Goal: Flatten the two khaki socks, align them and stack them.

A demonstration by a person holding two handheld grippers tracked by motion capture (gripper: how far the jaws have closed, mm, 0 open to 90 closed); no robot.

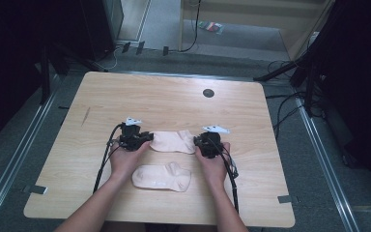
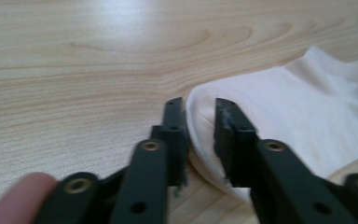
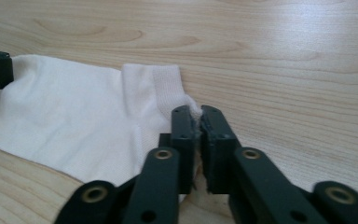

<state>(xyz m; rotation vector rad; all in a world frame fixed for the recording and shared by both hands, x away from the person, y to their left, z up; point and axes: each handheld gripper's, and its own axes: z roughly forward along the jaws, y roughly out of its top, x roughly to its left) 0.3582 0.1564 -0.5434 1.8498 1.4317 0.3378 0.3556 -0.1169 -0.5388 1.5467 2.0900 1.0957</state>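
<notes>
Left gripper (image 2: 200, 121): we held it apart, straddling the far sock's (image 1: 174, 141) toe.
Right gripper (image 3: 195, 122): we had clamped its cuff.
Left undone: second sock (image 1: 162, 177), nearer us, untouched.

A light wooden table (image 1: 125, 94) with rounded corners fills the middle of the high view, its grain running left to right. Near its far edge, right of centre, sits a small dark round cap (image 1: 208, 93). Two pale socks lie flat on the boards: the upper sock (image 1: 173, 141) at the frame's centre and the lower sock (image 1: 162, 177) just below it, nearer the bottom edge, the two apart. A faint dark streak (image 1: 85, 116) marks the left part.
</notes>
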